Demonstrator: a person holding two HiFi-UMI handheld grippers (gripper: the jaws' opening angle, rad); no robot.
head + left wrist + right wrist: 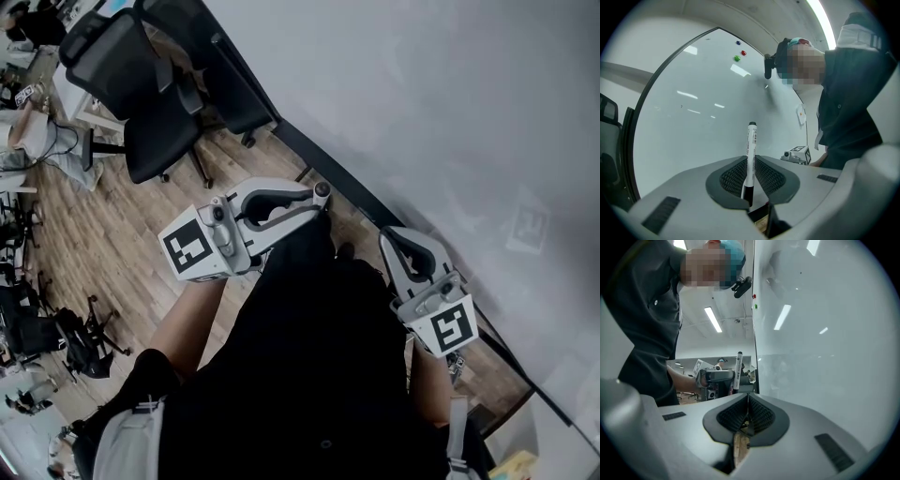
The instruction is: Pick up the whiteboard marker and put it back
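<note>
Left hand-held gripper (751,165): it is pinching the whiteboard marker between its dark ribbed pads. The jaws are standing partly apart around the barrel and pointing level toward the board.
Whiteboard marker (751,154): the white-barrelled pen is standing upright in the left gripper view. Its black lower end is sitting down in the throat of the jaws and its dark upper end is rising clear above them. Whether it is touching the board is not showing.
Right hand-held gripper (748,405): its jaws are pressing together with nothing between the pads. It is pointing along the face of the board toward the other gripper.
Whiteboard (693,112): the dark-framed white panel is filling the wall just in front of the person and catching reflections of the ceiling lights.
Magnets: a blue magnet (738,42), a red magnet (743,53) and a green magnet (737,58) are sitting close together near the board's upper corner, well apart from the marker.
Person (319,375): a figure in a dark top is standing close to the board, holding one gripper in each hand and wearing a small black camera (741,287) at the head.
Background: black mesh office chairs (141,94) are standing on the wood-plank floor (103,234) at the left of the head view.
</note>
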